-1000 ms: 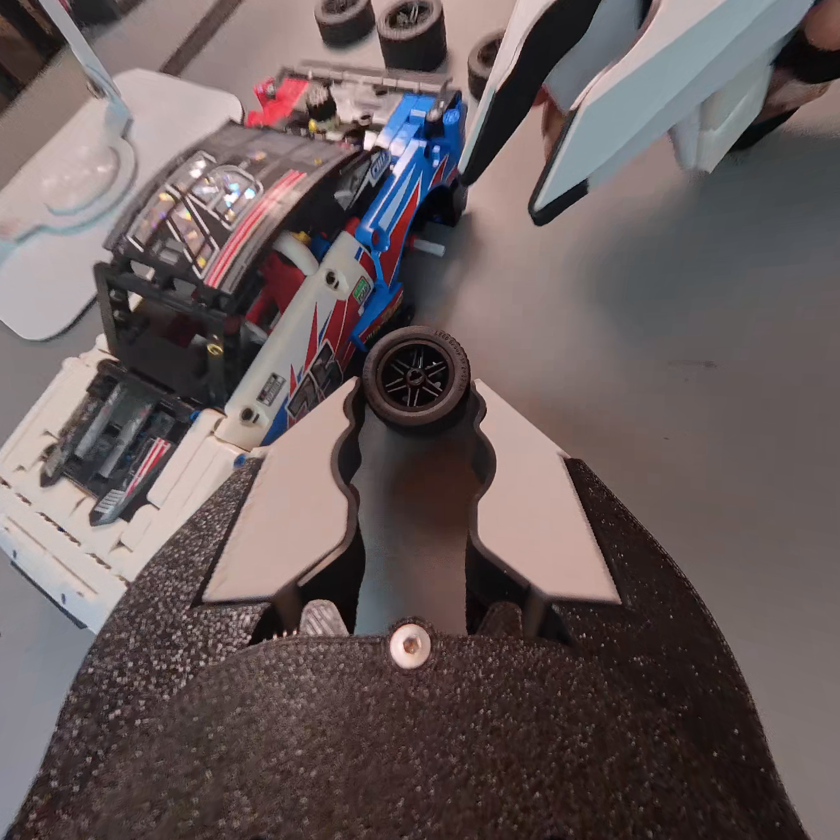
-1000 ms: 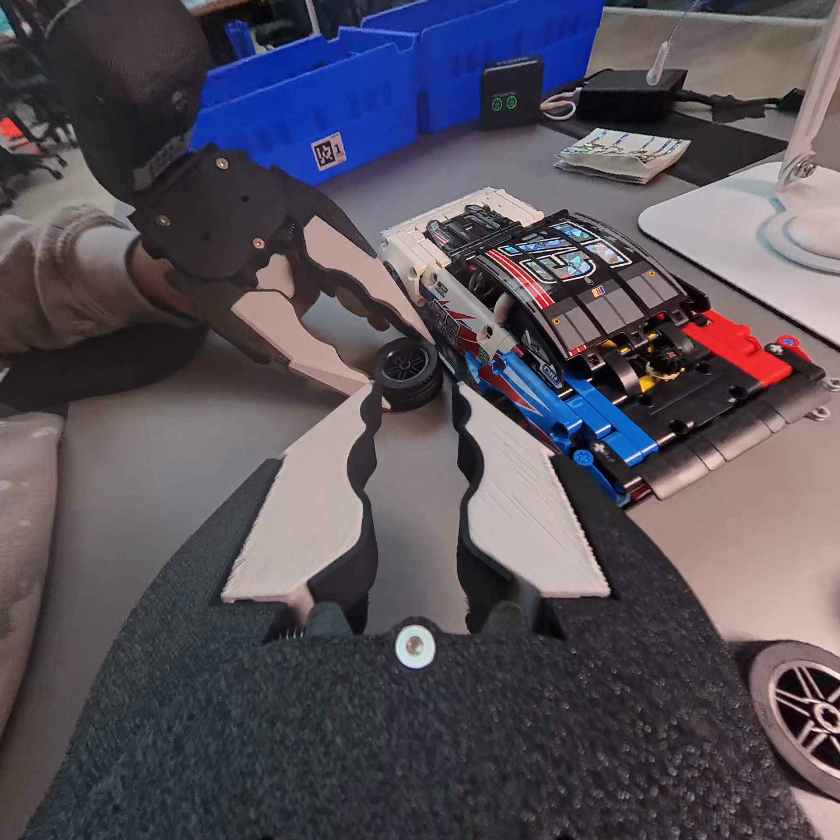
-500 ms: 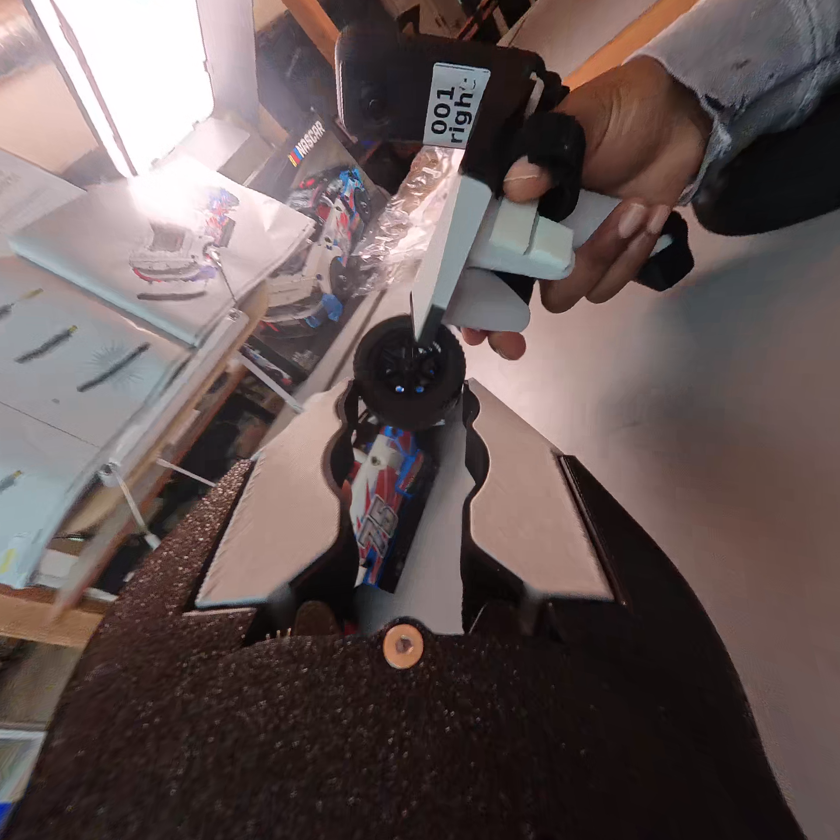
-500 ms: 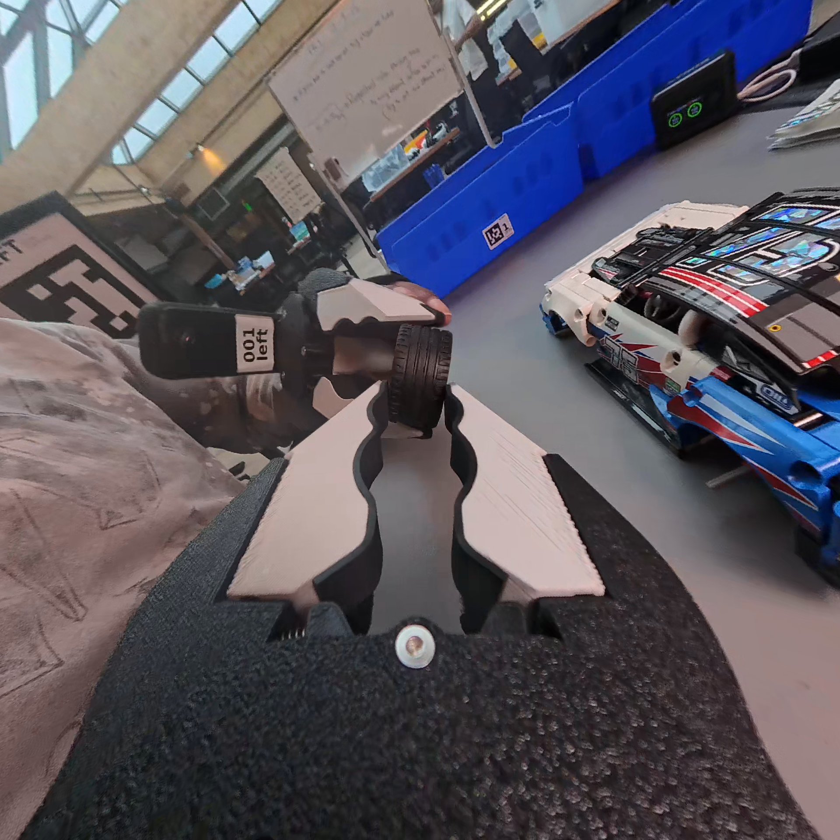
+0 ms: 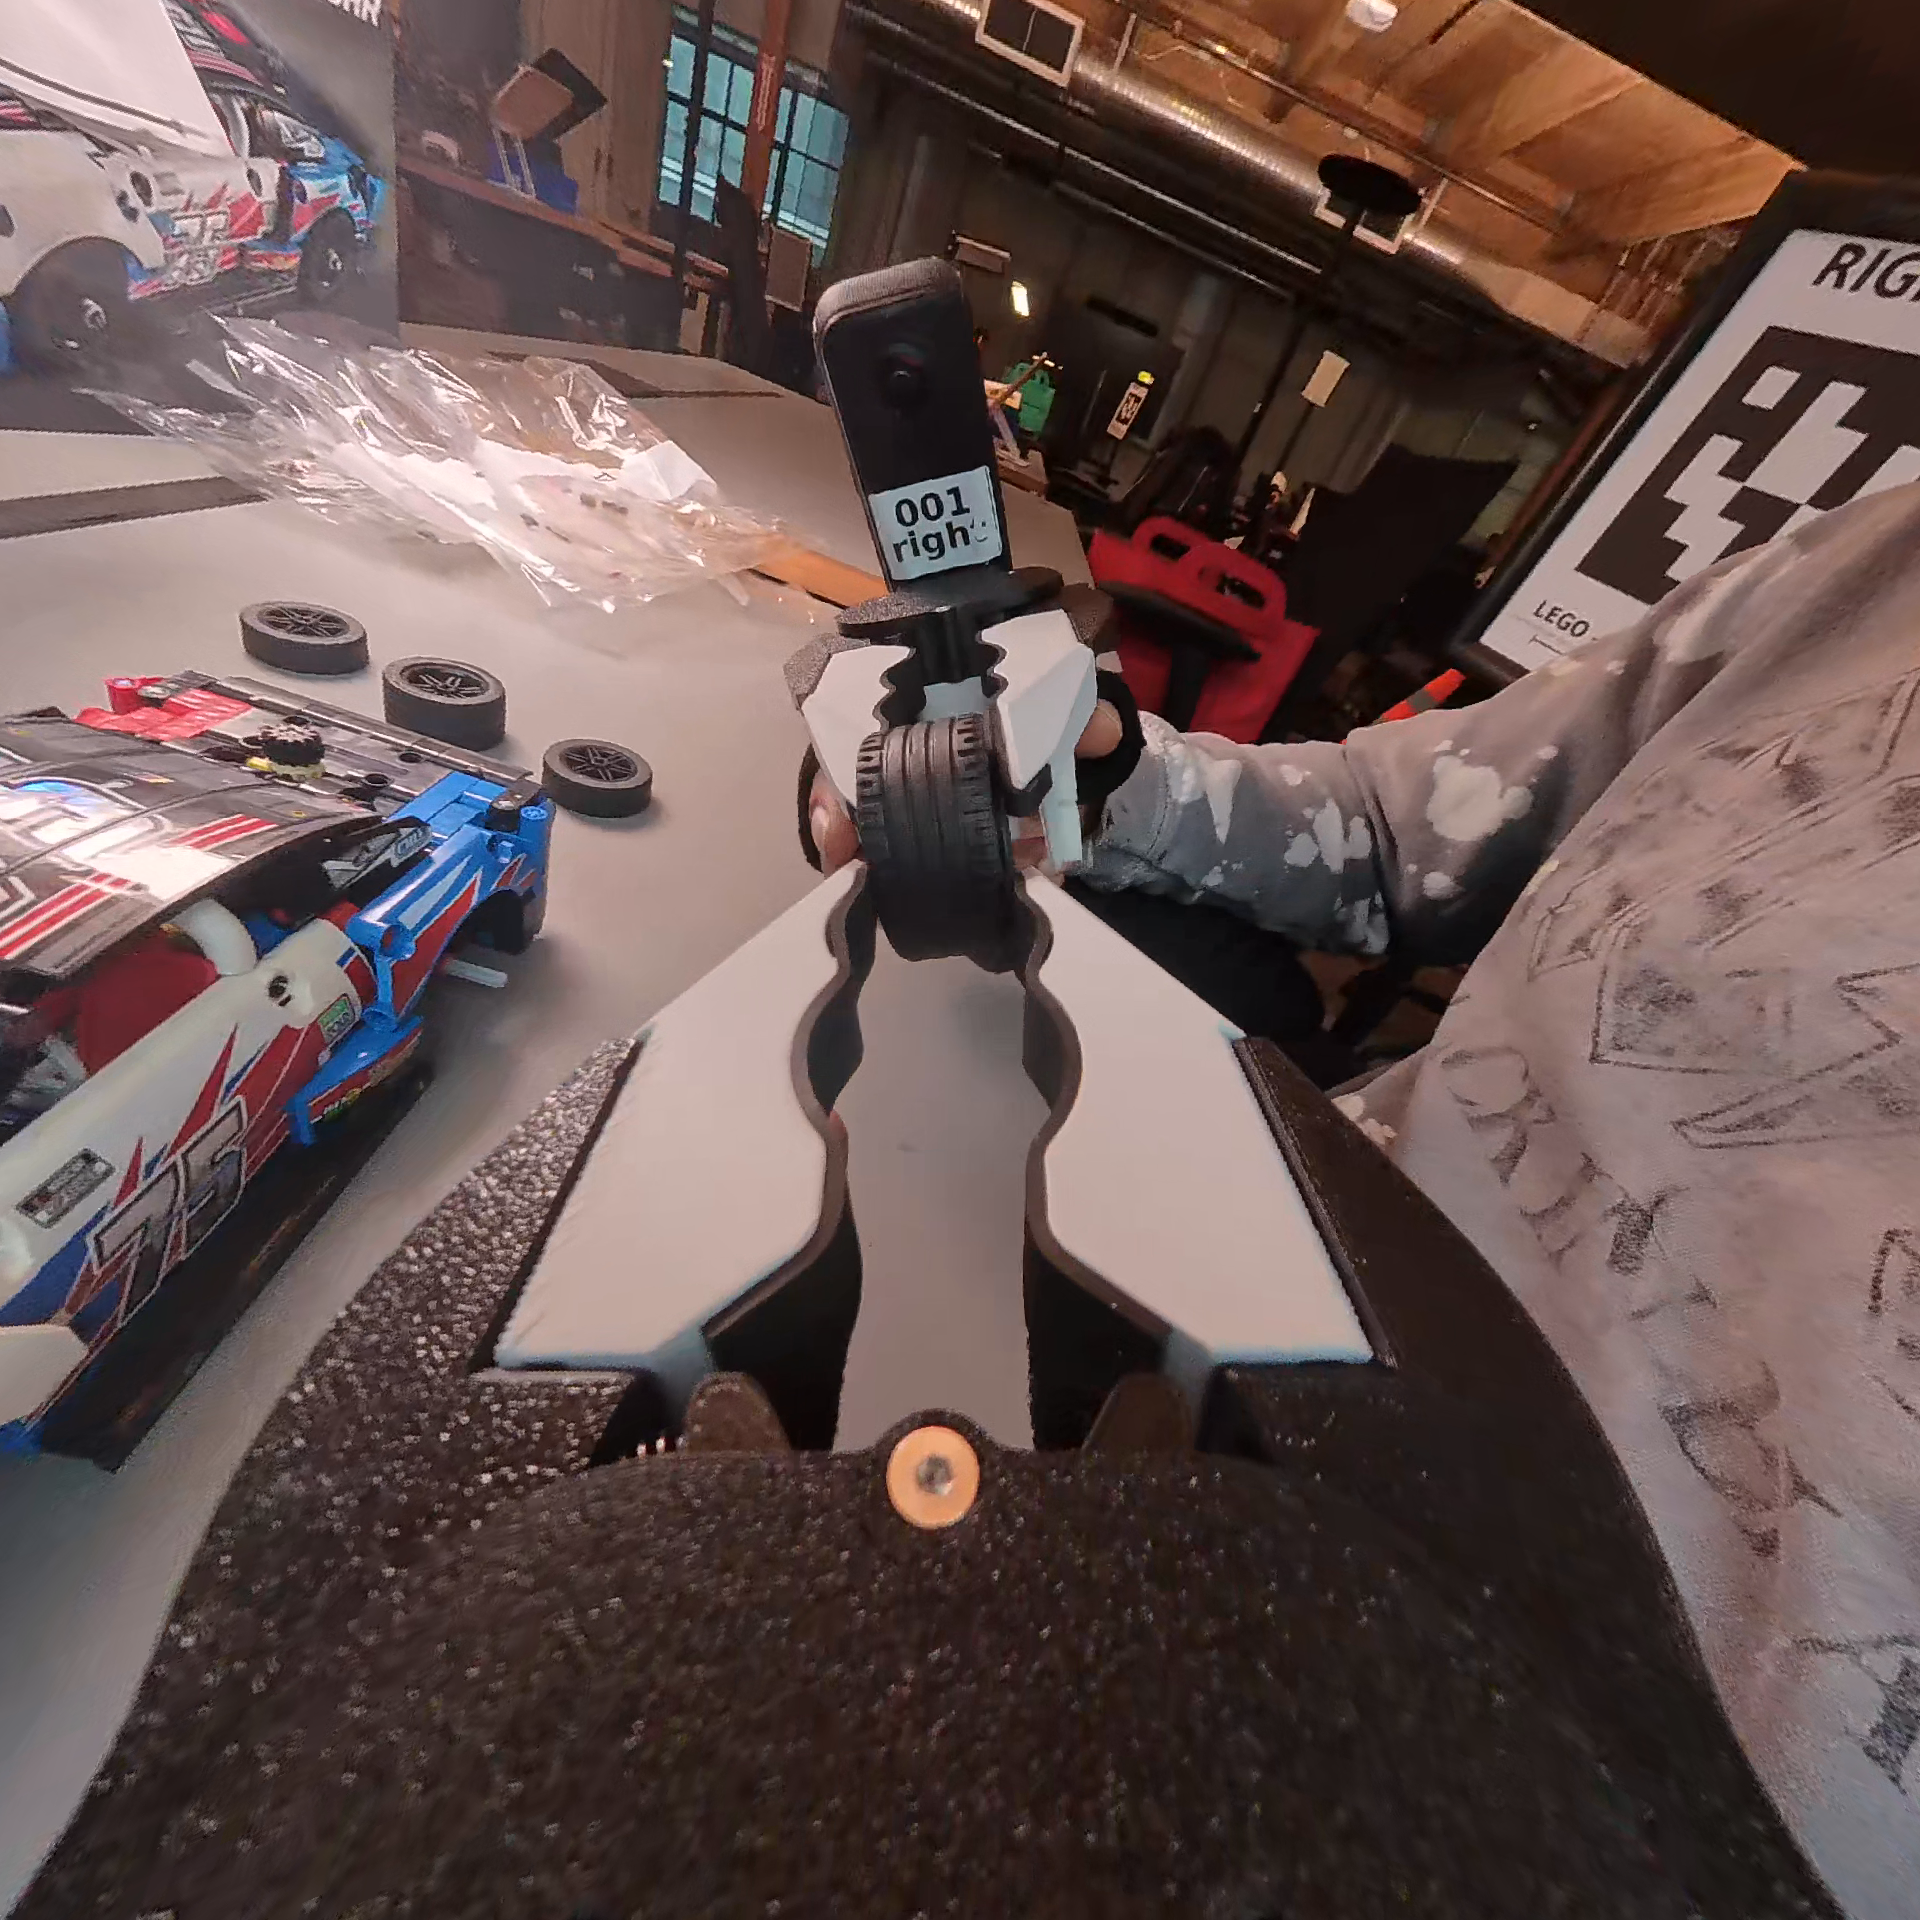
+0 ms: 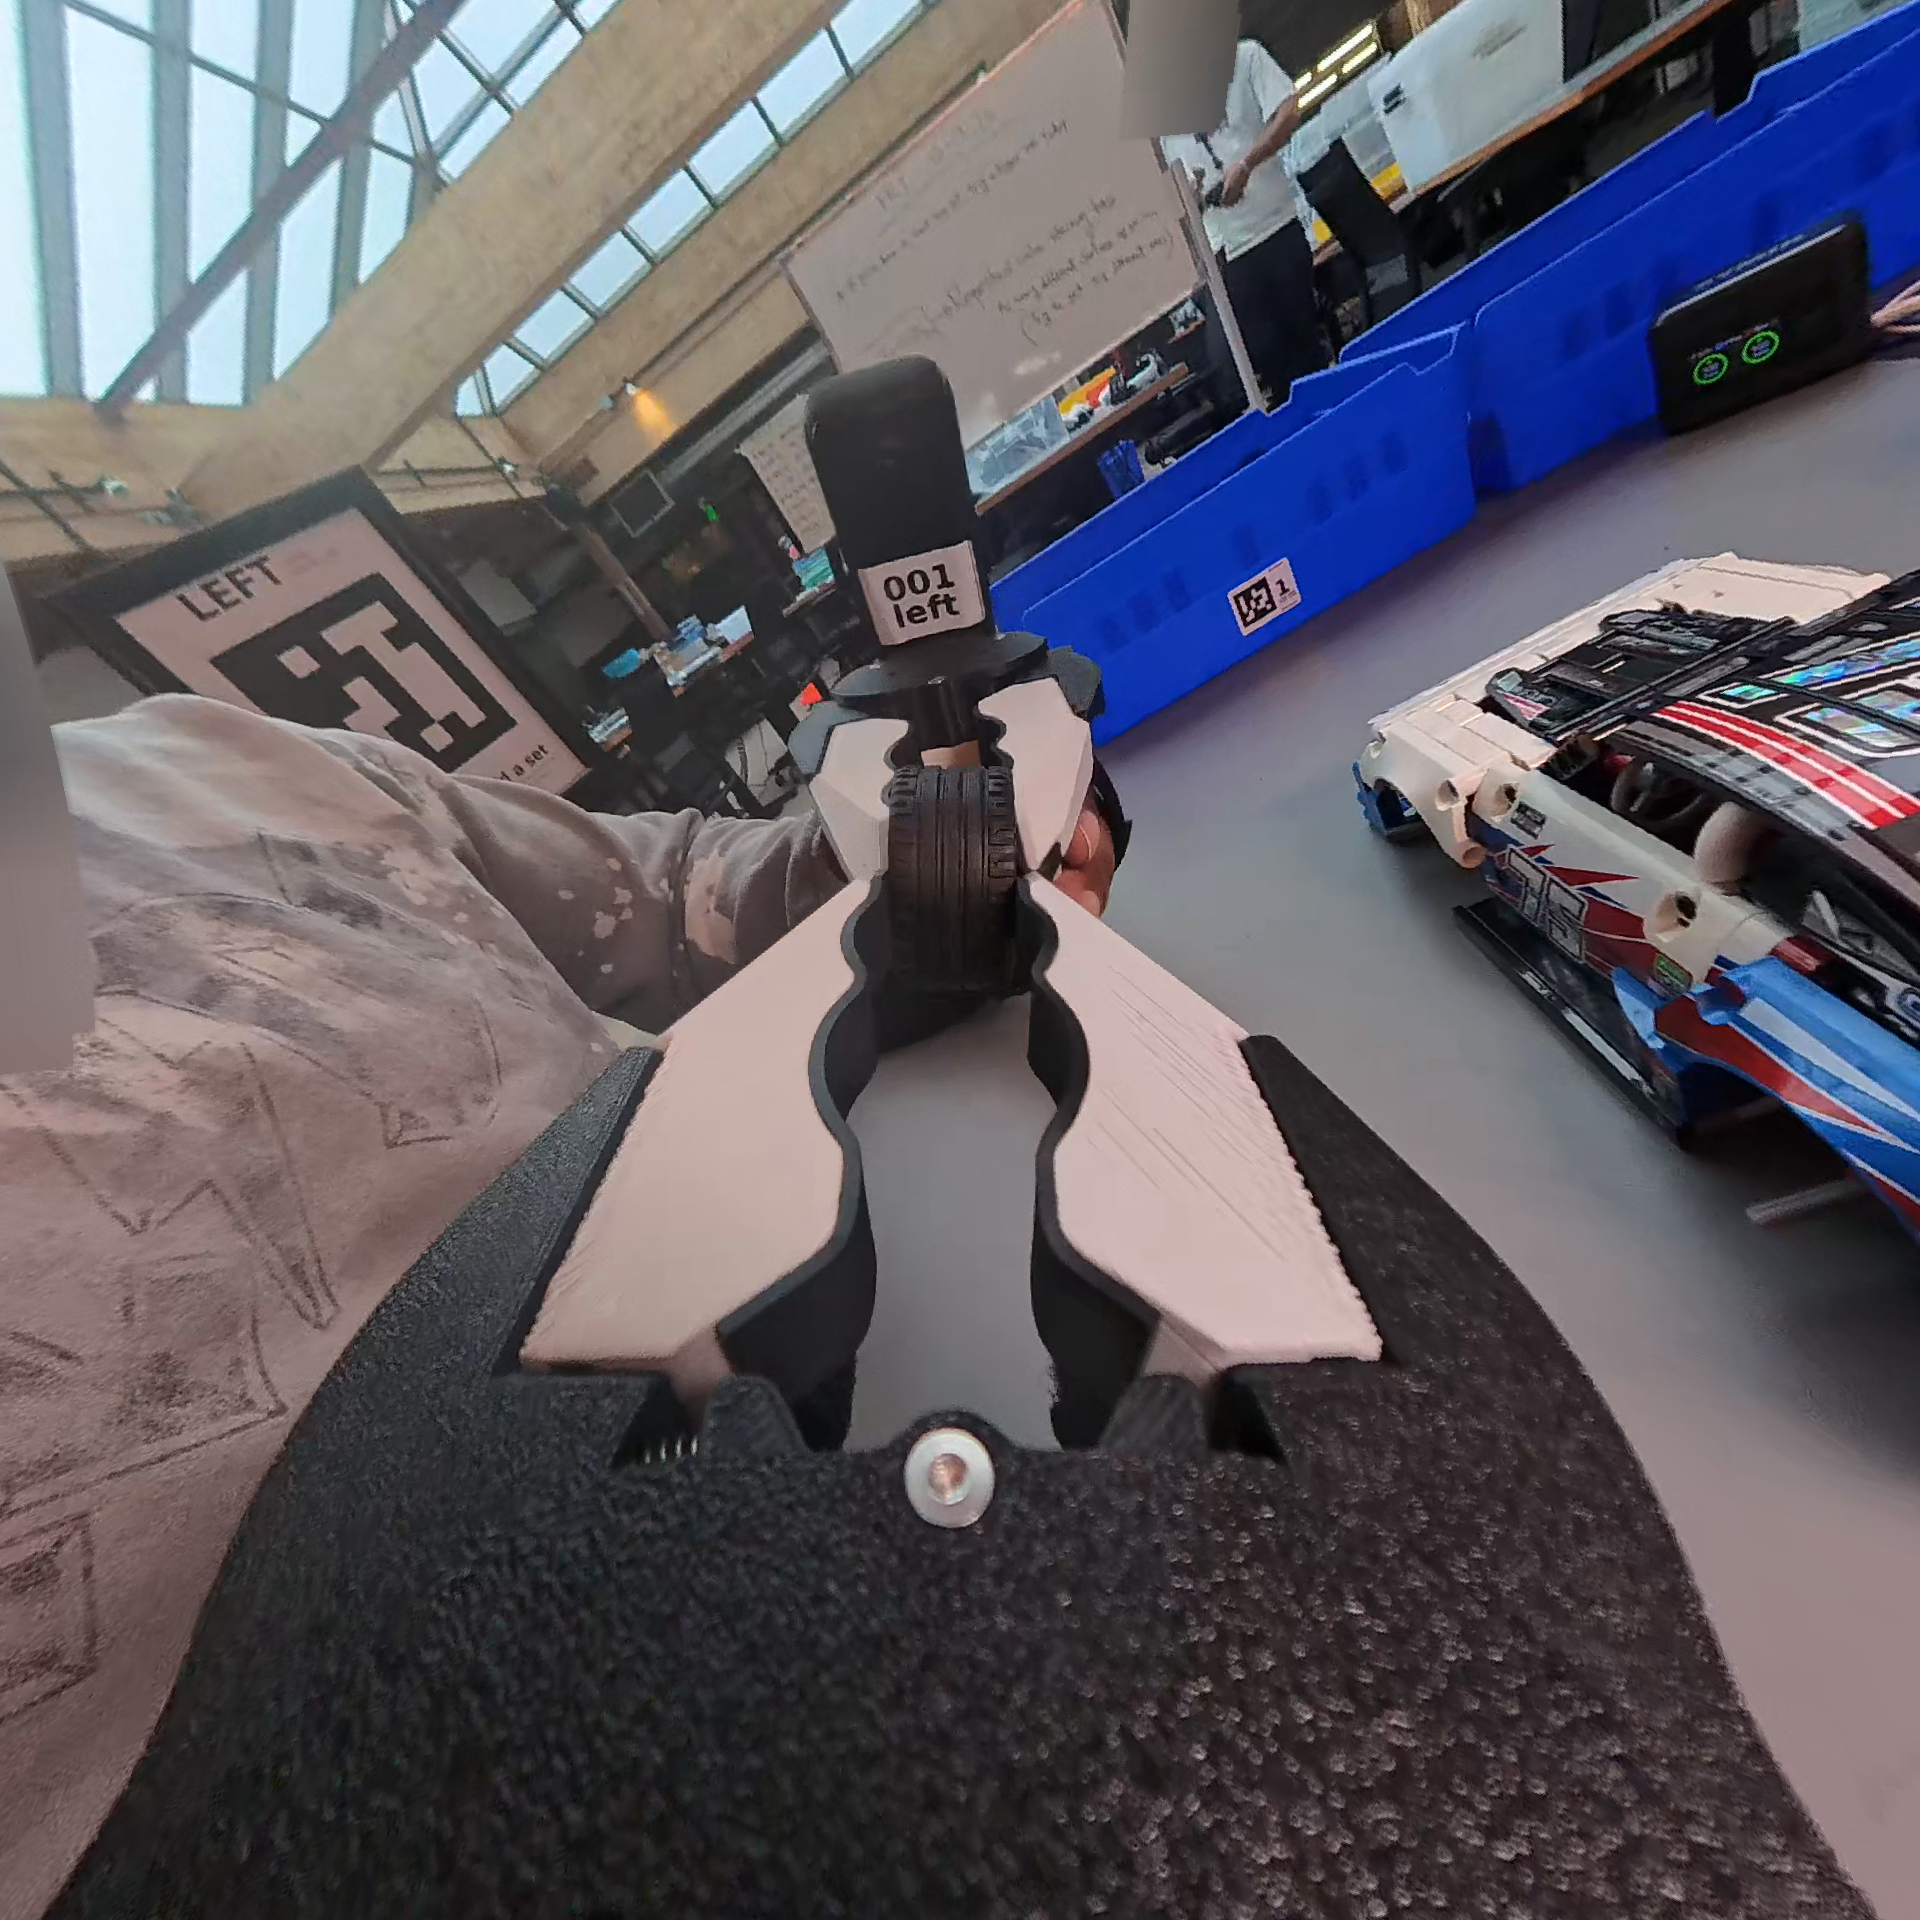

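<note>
Left wrist view: left gripper (image 5: 940,894) clamps a black wheel (image 5: 935,836) at its fingertips, tread facing the camera, raised off the grey table (image 5: 675,831). The right gripper (image 5: 940,727) faces it head-on, its white fingers (image 5: 1044,717) pinching the same wheel from the far side. Half a second ago the view was tilted and the right gripper met the wheel from above; now both sit level, nose to nose. Brick-built race car (image 5: 208,935) lies left, three loose wheels (image 5: 445,698) beyond it, clear plastic bag (image 5: 436,457) behind.

Right wrist view: right gripper (image 6: 951,899) closed on the wheel (image 6: 948,862); left gripper (image 6: 948,774) grips it opposite. Race car (image 6: 1683,831) right, blue bins (image 6: 1299,520) behind. The wheel now appears centred and upright.
</note>
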Available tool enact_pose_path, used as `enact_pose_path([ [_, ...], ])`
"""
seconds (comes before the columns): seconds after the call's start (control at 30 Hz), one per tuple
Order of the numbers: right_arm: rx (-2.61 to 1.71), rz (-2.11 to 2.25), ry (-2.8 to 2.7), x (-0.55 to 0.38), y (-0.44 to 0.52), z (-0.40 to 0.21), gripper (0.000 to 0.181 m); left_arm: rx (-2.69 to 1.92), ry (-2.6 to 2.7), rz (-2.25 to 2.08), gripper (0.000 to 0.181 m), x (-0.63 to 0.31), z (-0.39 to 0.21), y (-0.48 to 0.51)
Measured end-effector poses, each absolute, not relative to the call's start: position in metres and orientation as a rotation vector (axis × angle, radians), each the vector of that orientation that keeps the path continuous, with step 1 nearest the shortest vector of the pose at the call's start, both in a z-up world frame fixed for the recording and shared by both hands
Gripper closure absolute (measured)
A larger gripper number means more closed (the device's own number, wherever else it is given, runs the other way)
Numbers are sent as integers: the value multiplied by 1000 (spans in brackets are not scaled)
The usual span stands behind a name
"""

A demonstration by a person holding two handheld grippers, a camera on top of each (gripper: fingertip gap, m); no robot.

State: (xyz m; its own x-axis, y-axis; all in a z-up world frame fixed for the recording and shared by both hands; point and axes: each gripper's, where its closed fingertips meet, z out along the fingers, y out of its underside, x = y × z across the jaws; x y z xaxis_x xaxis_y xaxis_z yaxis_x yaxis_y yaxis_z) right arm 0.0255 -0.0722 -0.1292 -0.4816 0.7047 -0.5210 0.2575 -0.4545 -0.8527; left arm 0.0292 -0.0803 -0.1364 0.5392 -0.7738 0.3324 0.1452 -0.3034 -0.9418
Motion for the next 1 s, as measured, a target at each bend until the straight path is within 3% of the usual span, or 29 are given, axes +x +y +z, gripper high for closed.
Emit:
enact_pose_path([
  [0.37,-1277,2110,-1472,37,-83,-119,160,-1574,486,-1257,159,35,-125,-91],
  [0.73,-975,2632,-1357,54,-124,-78,173,-1251,515,-1773,161,48,-82,-130],
  [1.0,-931,2579,-1390,53,-127,-80,174,-1186,521,-1925,161,47,-82,-135],
])
